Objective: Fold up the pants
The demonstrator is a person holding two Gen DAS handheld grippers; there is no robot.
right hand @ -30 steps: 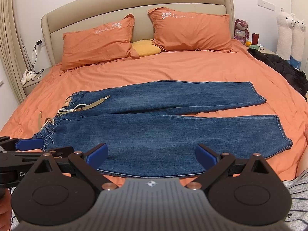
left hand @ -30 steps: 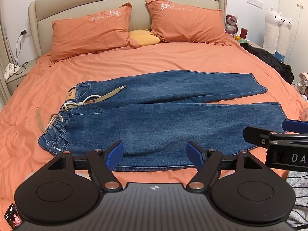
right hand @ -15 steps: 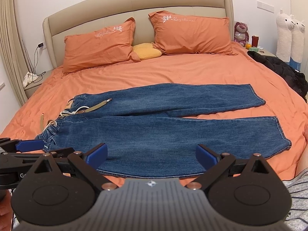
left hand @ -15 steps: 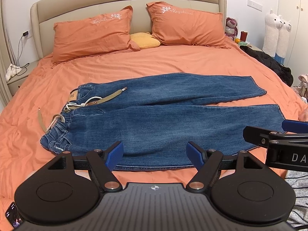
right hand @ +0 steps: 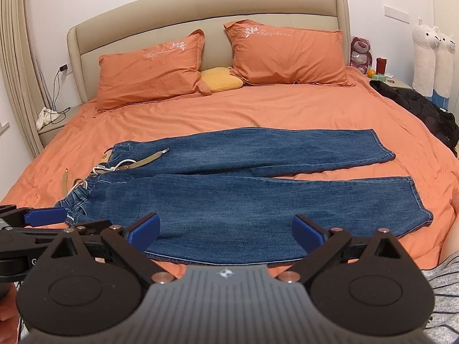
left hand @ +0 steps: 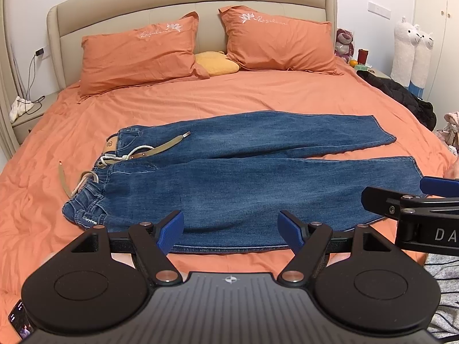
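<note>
Black claw (left hand: 231, 229), blue pads (left hand: 171, 230), grey striped sleeve (right hand: 443, 281)

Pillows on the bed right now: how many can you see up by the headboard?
3. One large orange pillow leans left against the headboard, another orange pillow leans right, and a small yellow cushion lies between them. More could be hidden behind.

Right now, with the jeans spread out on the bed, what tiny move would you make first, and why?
Probably lower both open grippers, left and right, to the near edge of the jeans. The jeans lie flat and unfolded, legs apart, and neither gripper holds anything.
</note>
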